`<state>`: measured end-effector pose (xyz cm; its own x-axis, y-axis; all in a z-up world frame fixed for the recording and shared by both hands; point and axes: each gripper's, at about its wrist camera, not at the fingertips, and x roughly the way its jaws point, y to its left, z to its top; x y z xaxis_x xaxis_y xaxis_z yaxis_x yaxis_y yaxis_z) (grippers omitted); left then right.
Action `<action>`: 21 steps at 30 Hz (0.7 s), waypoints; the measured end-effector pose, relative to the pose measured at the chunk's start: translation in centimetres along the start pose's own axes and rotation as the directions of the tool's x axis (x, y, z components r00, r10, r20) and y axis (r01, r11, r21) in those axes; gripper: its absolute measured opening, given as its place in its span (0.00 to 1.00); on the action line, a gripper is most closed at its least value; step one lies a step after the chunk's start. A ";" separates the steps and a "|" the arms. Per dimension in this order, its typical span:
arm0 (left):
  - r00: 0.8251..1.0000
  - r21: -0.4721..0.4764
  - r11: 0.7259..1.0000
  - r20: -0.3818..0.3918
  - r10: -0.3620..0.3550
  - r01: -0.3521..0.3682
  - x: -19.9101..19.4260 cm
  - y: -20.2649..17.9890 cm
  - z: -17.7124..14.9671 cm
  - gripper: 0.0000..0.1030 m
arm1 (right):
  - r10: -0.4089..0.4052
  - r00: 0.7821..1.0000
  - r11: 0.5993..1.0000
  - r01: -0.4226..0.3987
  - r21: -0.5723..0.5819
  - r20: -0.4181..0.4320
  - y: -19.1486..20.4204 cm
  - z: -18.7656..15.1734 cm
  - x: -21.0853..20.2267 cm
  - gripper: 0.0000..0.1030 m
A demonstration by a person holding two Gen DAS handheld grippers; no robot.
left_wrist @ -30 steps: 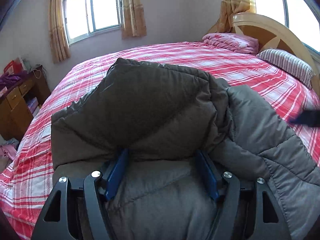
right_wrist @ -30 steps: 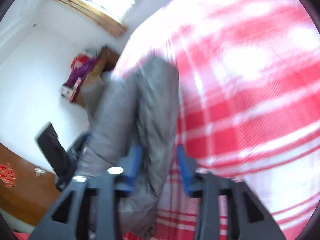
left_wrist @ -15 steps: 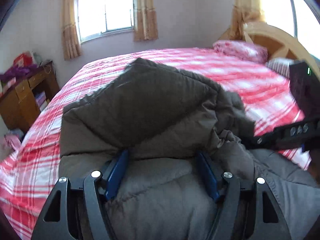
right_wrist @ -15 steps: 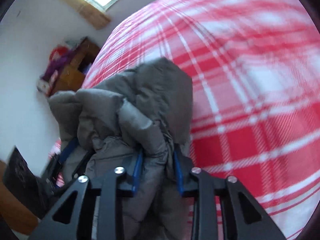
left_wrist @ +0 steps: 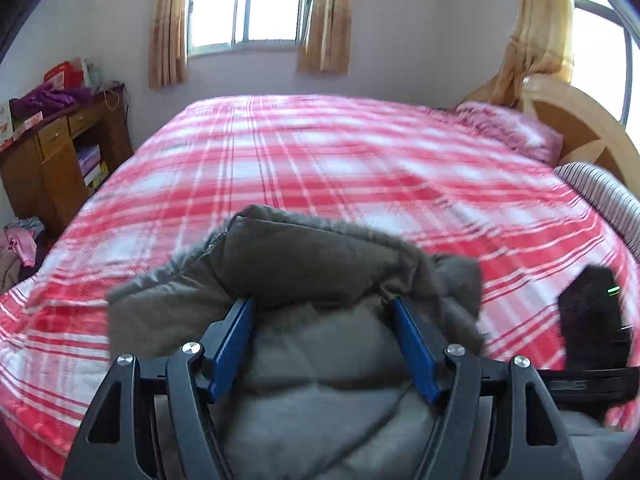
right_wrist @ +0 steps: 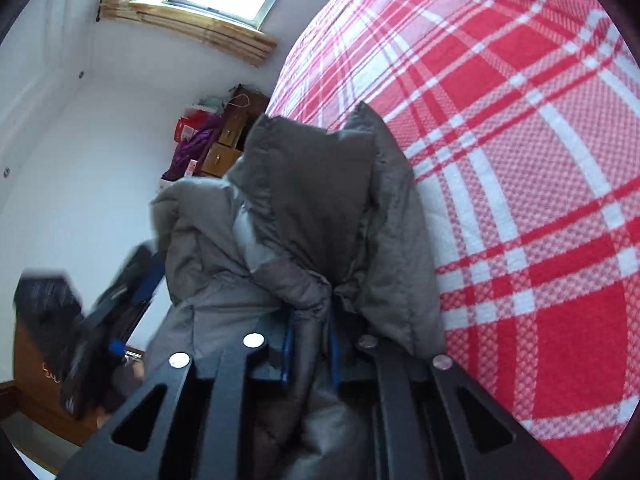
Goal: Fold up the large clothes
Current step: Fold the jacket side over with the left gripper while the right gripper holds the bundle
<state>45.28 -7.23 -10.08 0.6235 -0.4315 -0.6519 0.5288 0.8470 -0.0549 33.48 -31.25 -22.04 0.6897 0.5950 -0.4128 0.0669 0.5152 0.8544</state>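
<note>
Left wrist view: the left gripper point(left_wrist: 322, 340) stands at 6 o'clock, its blue fingers point(left_wrist: 230, 344) spread wide, with the grey padded jacket point(left_wrist: 312, 264) bunched between them; whether they bear on the cloth or merely flank it cannot be told. The jacket is heaped over the fingertips above the near edge of the bed point(left_wrist: 360, 160). At 4 o'clock the dark body of the right gripper point(left_wrist: 592, 320) shows, blurred. Farther off, the plaid sheet runs to 12 o'clock; a striped pillow point(left_wrist: 608, 196) lies at 3 o'clock before the headboard point(left_wrist: 580, 120), a desk point(left_wrist: 52, 160) stands at 9 o'clock, and a window point(left_wrist: 248, 0) at 12 o'clock.

Right wrist view: the right gripper point(right_wrist: 310, 340) at 6 o'clock is pressed nearly together, pinching a thick fold of the jacket point(right_wrist: 312, 200), which rises toward 11 o'clock beside the sheet point(right_wrist: 520, 160). The left gripper point(right_wrist: 92, 340) appears blurred at 8 o'clock.

Judged risks: the slick, bulky padding may slide out of the wide left fingers, so that the fold collapses; uneven pull between the two grippers would skew the fold; a heap carried this near the edge may spill off the bed
</note>
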 end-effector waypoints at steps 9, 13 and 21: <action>0.998 -0.020 0.999 -0.058 0.035 -0.036 3.5 -0.2 -1.4 0.68 | -0.015 1.000 1.000 0.015 -0.014 0.022 0.4 -0.7 -0.3 0.11; 0.994 0.011 0.998 -0.086 0.067 -0.066 3.8 -0.7 -1.3 0.69 | -0.033 0.999 0.999 0.033 -0.010 0.023 0.5 -0.7 -0.1 0.11; 0.987 0.103 0.995 -0.158 0.031 -0.015 -0.8 -1.1 -0.7 0.69 | -0.144 0.990 0.987 0.144 -0.069 0.005 2.4 -0.4 -0.4 0.14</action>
<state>43.85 -7.63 -10.02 0.5410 -0.3502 -0.7646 0.5756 0.8171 0.0330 33.08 -29.97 -19.92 0.6762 0.5117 -0.5300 0.1154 0.6370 0.7622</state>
